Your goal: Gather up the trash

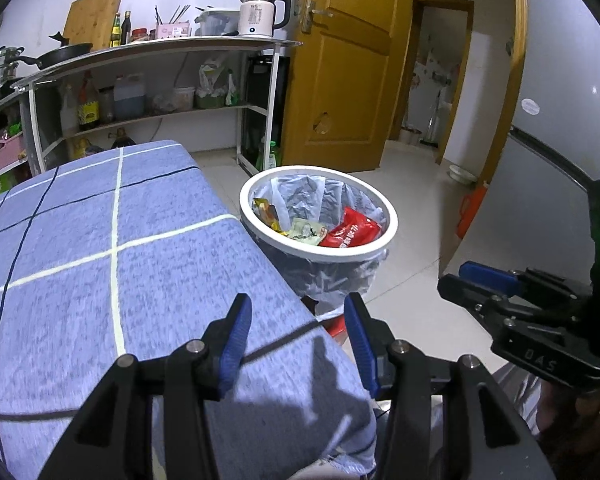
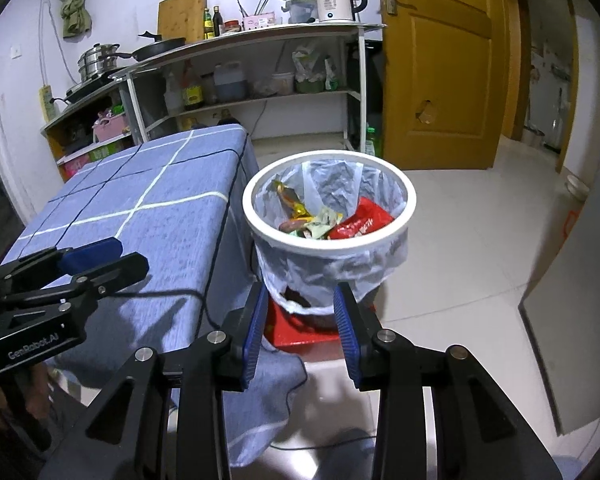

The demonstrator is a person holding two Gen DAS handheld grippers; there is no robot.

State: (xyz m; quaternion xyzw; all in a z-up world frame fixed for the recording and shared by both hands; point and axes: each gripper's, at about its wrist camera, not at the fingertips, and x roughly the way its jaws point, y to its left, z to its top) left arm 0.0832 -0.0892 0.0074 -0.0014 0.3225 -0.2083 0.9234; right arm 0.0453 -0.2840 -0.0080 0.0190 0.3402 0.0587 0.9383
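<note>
A table [image 1: 100,240] draped in a blue checked cloth lay under the left gripper [image 1: 298,332]; shelves [image 1: 148,80] and a yellow door [image 1: 340,60] stood beyond. Ahead of the right gripper [image 2: 300,322], beside the table, sat a white bin [image 2: 400,188] lined with a clear bag, holding a red wrapper [image 2: 360,222] and other wrappers. Both grippers' jaws stood apart, empty.
</note>
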